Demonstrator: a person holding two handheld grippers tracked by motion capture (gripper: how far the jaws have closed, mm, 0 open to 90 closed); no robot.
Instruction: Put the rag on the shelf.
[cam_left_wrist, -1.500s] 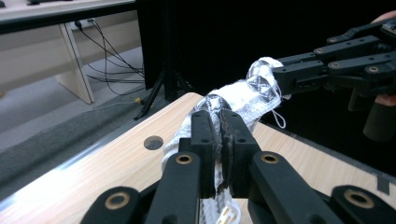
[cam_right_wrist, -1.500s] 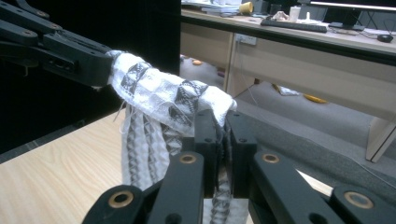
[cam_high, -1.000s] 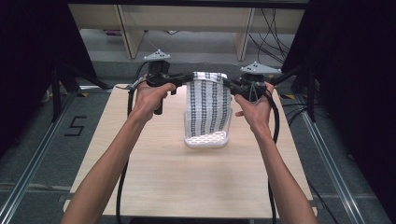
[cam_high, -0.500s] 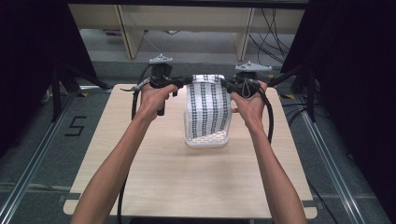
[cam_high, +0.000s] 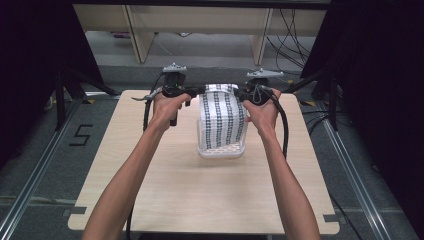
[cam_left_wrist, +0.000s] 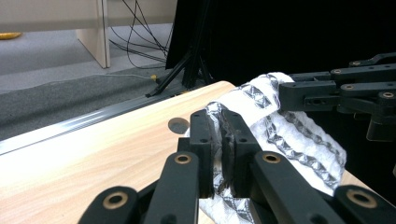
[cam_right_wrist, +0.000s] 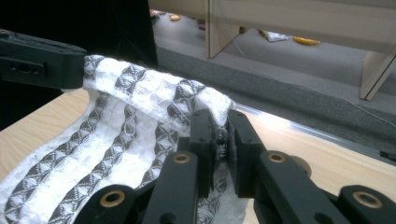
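A white cloth (cam_high: 222, 117) with dark patterned stripes hangs stretched between my two grippers, and its lower end drops into a white perforated basket (cam_high: 222, 151) on the table. My left gripper (cam_high: 196, 91) is shut on the cloth's top left corner; in the left gripper view its jaws (cam_left_wrist: 219, 119) pinch the fabric (cam_left_wrist: 299, 140). My right gripper (cam_high: 240, 94) holds the top right corner. Its jaws (cam_right_wrist: 218, 119) have just been opening slightly, with the cloth (cam_right_wrist: 116, 140) still pinched between them. Each gripper view shows the other gripper (cam_left_wrist: 336, 88) (cam_right_wrist: 42, 58) across the cloth.
The light wooden table (cam_high: 200, 200) has bare room in front of and beside the basket. Wooden furniture legs (cam_high: 137, 35) and loose cables (cam_high: 290, 30) stand on the grey floor behind. Dark curtains and stands flank both sides.
Both grippers have sunk a little with the cloth. The right hand has come slightly inward. The cloth's lower end sits deeper in the basket.
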